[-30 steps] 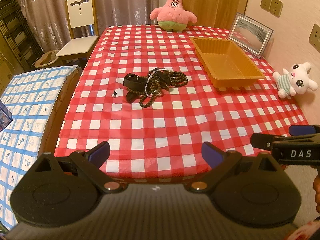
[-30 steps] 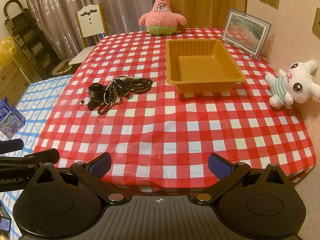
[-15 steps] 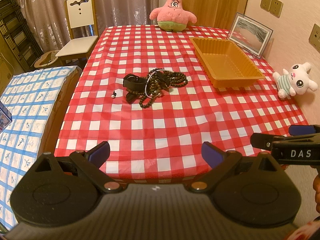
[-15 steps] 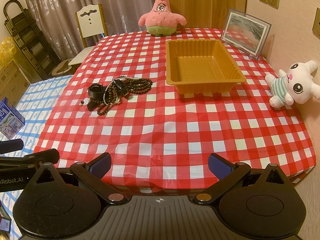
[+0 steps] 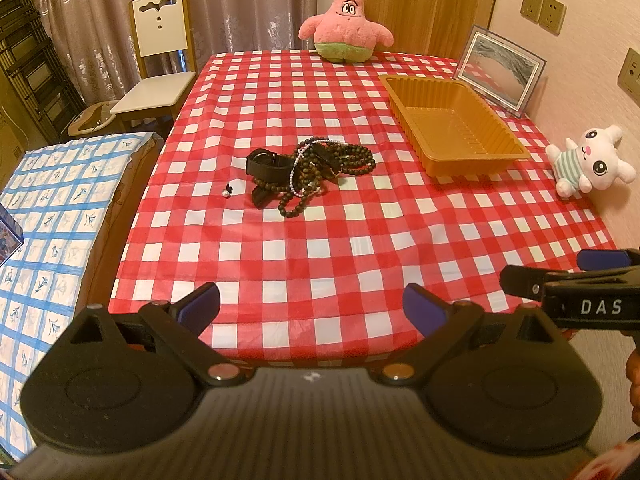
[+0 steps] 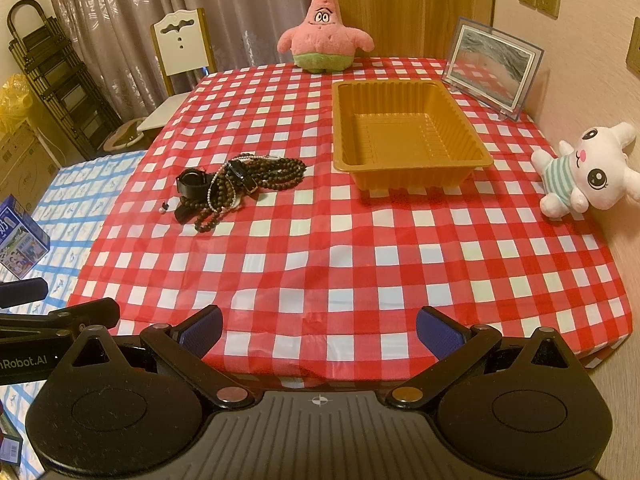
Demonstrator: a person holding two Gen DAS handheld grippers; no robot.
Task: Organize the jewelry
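I have both grippers at the near edge of the bench (image 6: pixel 360 248), left gripper (image 5: pixel 311 308) and right gripper (image 6: pixel 319 330) each with jaws wide apart, holding nothing. The jewelry pile (image 6: pixel 236 186) lies left of centre on the checked cloth, well apart from the orange tray (image 6: pixel 404 166) further right.

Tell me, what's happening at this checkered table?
A person holds two tongs at the near edge, both open and empty: the left tongs and the right tongs. A tangled pile of dark beaded bracelets and black bands lies on the red-and-white checkered tablecloth, untouched. The ribbed golden plastic tray beside it holds nothing.
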